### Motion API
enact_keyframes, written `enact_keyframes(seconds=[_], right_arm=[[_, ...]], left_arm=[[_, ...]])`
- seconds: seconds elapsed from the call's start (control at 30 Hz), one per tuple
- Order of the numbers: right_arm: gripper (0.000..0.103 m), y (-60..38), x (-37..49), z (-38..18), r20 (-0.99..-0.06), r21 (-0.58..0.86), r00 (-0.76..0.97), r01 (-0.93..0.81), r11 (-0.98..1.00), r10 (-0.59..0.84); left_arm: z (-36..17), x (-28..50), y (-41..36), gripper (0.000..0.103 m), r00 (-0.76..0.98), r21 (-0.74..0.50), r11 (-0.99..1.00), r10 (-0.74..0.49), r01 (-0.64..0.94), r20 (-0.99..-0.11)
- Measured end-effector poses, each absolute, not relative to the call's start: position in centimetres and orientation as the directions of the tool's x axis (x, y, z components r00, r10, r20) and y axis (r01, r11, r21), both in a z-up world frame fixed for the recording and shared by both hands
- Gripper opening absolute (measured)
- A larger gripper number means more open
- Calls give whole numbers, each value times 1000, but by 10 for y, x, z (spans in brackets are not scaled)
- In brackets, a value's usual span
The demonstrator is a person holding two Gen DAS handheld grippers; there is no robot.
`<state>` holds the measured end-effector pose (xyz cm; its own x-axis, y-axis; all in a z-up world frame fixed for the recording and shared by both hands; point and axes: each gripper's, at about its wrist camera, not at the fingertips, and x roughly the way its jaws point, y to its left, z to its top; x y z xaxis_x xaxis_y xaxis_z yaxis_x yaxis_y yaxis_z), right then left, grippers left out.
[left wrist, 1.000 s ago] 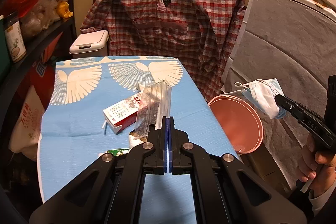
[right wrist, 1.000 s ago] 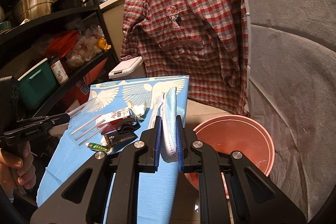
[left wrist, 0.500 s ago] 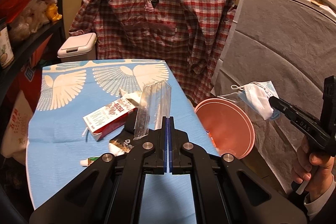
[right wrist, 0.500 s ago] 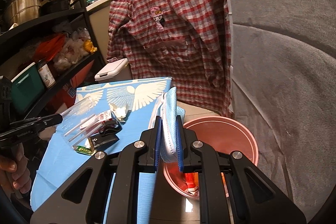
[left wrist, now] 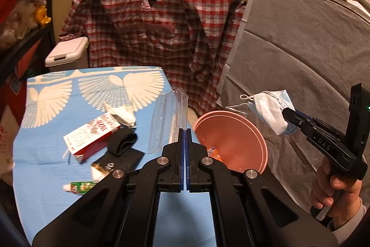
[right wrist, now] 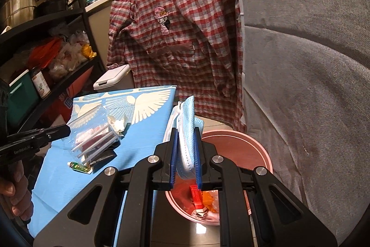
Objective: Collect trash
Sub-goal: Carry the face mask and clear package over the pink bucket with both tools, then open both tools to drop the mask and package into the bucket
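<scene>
My left gripper [left wrist: 185, 131] is shut on a clear plastic wrapper [left wrist: 170, 117], which it holds above the right edge of the blue-clothed table [left wrist: 46, 142]. My right gripper [right wrist: 186, 131] is shut on a blue face mask [right wrist: 187, 124], which hangs over the near rim of the pink bin [right wrist: 256, 145]. The bin stands on the floor beside the table and holds red and orange wrappers [right wrist: 201, 197]. On the table lie a red-and-white carton [left wrist: 92, 138], a crumpled tissue [left wrist: 122, 115], a black item [left wrist: 122, 142] and a small green tube [left wrist: 79, 185].
A plaid shirt [left wrist: 161, 27] hangs behind the table and the bin. A white lidded bin [left wrist: 67, 52] stands at the table's far left corner. Dark shelves [right wrist: 46, 22] with pots and bags line the left. Grey fabric [right wrist: 300, 61] covers the right side.
Both grippers have moved to the right, toward the pink bin, each with its item still in it. The mask now hangs over the bin's rim, and the bin's contents show.
</scene>
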<state>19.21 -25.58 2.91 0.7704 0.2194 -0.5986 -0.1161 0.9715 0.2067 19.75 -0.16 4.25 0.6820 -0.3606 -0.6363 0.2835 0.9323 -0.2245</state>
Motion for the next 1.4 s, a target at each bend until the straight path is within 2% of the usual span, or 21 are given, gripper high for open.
enact_keyframes(seconds=[1.03,1.13,1.2,1.23,1.27,1.4], right_arm=[[14,-288,211,13,-651,195,746,-16,981,141],[17,-288,214,10,-660,187,740,-7,982,131],[28,-290,216,7,-674,180,730,12,984,114],[41,-290,216,6,-678,180,728,24,983,106],[48,-292,217,5,-679,181,727,32,983,102],[48,-294,219,2,-682,188,725,48,981,96]], left_arm=[[6,242,-111,0,578,-245,894,-432,376,-692],[2,247,-116,1,564,-253,891,-437,376,-701],[-2,249,-118,2,556,-256,892,-435,372,-708],[-3,250,-119,5,552,-256,894,-431,368,-714],[-4,251,-119,6,549,-257,895,-430,365,-716],[2,248,-111,6,560,-264,898,-429,352,-709]])
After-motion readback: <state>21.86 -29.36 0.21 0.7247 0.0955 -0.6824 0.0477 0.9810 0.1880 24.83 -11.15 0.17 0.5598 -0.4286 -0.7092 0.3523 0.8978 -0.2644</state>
